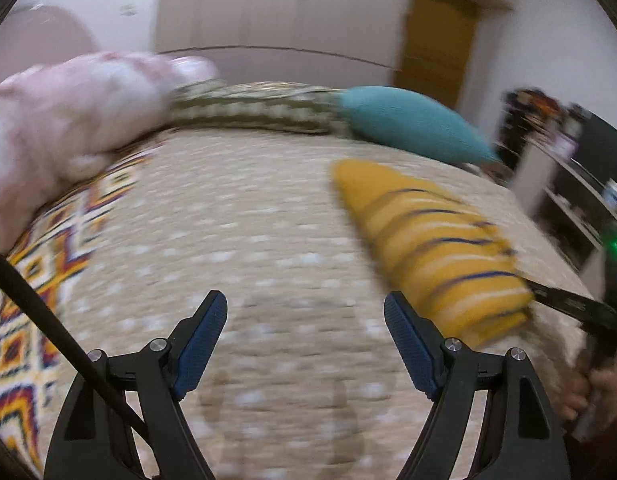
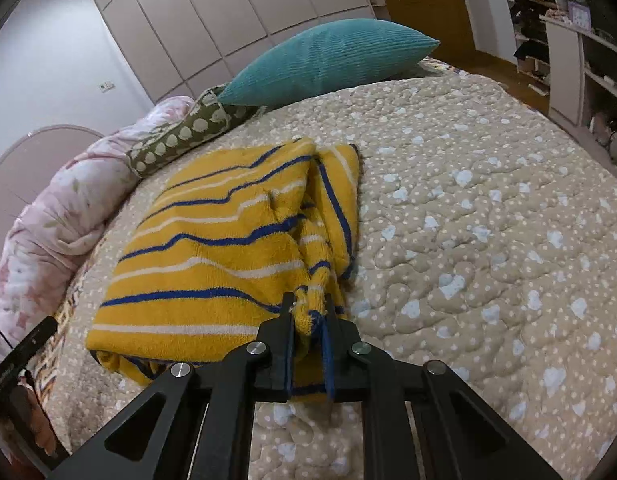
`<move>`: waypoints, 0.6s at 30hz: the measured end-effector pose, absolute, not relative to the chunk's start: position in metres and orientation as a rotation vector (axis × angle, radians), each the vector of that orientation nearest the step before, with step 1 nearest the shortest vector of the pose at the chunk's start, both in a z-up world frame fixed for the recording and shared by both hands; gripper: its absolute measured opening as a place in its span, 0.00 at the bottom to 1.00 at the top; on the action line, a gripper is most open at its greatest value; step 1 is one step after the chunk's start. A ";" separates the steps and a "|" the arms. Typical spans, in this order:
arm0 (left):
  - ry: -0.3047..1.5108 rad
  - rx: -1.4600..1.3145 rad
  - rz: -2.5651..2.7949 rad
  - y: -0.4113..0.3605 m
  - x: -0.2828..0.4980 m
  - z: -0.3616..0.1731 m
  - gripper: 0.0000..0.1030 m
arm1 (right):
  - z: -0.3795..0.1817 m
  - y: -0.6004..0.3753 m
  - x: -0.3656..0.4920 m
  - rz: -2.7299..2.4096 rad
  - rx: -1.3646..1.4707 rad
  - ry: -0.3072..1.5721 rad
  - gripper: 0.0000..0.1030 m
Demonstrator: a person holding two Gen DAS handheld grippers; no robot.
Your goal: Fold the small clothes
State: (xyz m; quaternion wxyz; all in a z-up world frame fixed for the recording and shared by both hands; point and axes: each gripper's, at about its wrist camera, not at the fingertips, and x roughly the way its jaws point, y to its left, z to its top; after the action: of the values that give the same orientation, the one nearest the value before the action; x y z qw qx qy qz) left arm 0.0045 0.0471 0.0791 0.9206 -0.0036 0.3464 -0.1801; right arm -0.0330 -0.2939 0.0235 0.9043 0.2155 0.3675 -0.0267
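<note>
A yellow garment (image 2: 212,248) with blue and white stripes lies folded on the beige quilted bedspread (image 2: 488,220). My right gripper (image 2: 308,308) is shut on a bunched corner of the garment at its near right edge. The left wrist view is blurred; there the same garment (image 1: 436,240) lies to the right, with the right gripper's black finger (image 1: 568,304) at its near end. My left gripper (image 1: 304,320) hangs open above bare bedspread (image 1: 248,220), nothing between its blue pads, left of the garment.
A teal cushion (image 2: 328,60), a green patterned pillow (image 2: 184,136) and a pink floral duvet (image 2: 56,220) line the far side of the bed. A colourful patterned blanket (image 1: 36,280) lies at the left. Shelves (image 2: 568,52) stand beyond the bed's right edge. A hand (image 1: 588,392) shows at right.
</note>
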 end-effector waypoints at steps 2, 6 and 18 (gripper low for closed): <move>0.699 0.030 -0.437 0.020 -0.005 0.081 0.78 | 0.025 -0.297 -0.034 -0.040 0.444 0.749 0.11; 0.710 0.102 -0.520 -0.021 -0.021 0.070 0.81 | 0.030 -0.298 -0.031 -0.008 0.430 0.735 0.11; 0.800 0.285 -0.404 -0.086 0.019 0.057 0.16 | 0.054 -0.312 -0.030 0.075 0.501 0.663 0.11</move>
State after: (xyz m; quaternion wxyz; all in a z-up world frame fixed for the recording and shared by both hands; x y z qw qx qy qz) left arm 0.0192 -0.0858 0.0574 0.8916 0.1372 0.3852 -0.1946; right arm -0.0300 -0.3119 0.0540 0.9142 0.2435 0.3220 0.0365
